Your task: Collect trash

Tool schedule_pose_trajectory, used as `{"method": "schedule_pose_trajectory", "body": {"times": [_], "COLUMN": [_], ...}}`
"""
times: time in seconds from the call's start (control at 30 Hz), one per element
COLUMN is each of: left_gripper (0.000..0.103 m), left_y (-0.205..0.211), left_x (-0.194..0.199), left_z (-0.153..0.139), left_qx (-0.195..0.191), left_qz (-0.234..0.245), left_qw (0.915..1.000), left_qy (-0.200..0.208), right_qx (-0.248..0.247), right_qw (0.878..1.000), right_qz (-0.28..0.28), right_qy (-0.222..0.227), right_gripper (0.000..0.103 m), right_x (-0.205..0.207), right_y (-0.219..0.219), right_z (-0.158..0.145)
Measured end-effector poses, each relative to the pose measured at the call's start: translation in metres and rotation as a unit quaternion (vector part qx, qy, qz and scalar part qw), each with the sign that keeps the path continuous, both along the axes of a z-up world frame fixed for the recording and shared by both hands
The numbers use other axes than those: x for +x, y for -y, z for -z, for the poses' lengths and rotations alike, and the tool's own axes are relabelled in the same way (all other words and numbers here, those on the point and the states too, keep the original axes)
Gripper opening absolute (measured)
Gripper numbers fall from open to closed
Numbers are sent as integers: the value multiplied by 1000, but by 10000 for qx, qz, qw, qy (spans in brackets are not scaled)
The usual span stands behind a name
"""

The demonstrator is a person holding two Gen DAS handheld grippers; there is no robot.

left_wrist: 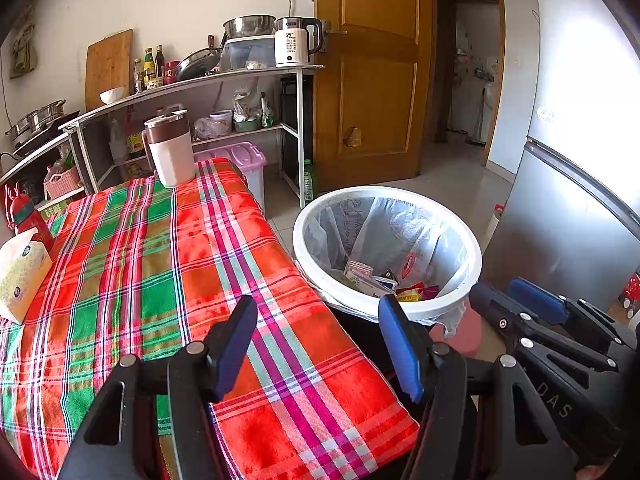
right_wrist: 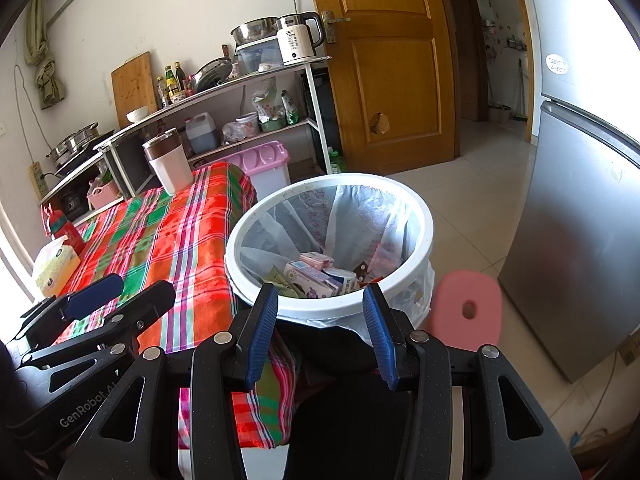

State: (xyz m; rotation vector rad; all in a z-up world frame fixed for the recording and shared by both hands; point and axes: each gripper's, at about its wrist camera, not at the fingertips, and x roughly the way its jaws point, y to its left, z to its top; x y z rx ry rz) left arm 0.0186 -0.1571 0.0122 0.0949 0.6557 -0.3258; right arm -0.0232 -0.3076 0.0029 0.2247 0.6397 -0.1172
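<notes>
A white trash bin (left_wrist: 472, 256) with a clear liner stands beside the table's right edge; it also shows in the right wrist view (right_wrist: 424, 240). Cartons and wrappers (right_wrist: 316, 276) lie inside it, seen too in the left wrist view (left_wrist: 380, 284). My left gripper (left_wrist: 320, 348) is open and empty, above the near right part of the plaid tablecloth (left_wrist: 160, 264). My right gripper (right_wrist: 322, 336) is open and empty, just in front of the bin's near rim. Each gripper shows in the other's view: the right one (left_wrist: 516, 300) and the left one (right_wrist: 120, 292).
On the table stand a brown-and-white mug (left_wrist: 170, 148), a tissue box (left_wrist: 20, 276) and a red bottle (left_wrist: 28, 216). A pink stool (right_wrist: 468, 308) sits right of the bin, a silver fridge (right_wrist: 580, 248) beyond it. Shelves (left_wrist: 224, 80) and a wooden door (left_wrist: 372, 68) stand behind.
</notes>
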Motion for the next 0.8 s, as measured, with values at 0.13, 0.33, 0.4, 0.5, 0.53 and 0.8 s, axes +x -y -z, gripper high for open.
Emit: {"method": "schedule_pose_trajectory", "body": {"times": [0.13,0.33,0.4,0.5,0.53,0.8], "left_gripper": [65,65,65,65,65,65], "left_y": [0,0,0,0,0,0], "left_x": [0,0,0,0,0,0], "left_z": [0,0,0,0,0,1], "left_qx": [-2,-4,-2,-3,-6,-1], "left_qz": [6,-1,0,-4,-5,-5], "left_qw": [10000,10000,10000,10000,10000,10000], "left_qy": [-4,-11,-12,-10,-9,-13], "right_qx": [8,14,21,22,21,25], "right_qw": [10000,10000,10000,10000,10000,10000], "right_qz": [-5,-7,-7,-9,-9,-2], "right_qy": [-6,1,0,3,0,-1], "right_gripper": [45,45,45,45,45,45], "right_x": [0,0,-1,-1,-1,-1], "right_y": [0,-1,-1,0,-1,-1], "right_z": [0,0,0,0,0,1]}}
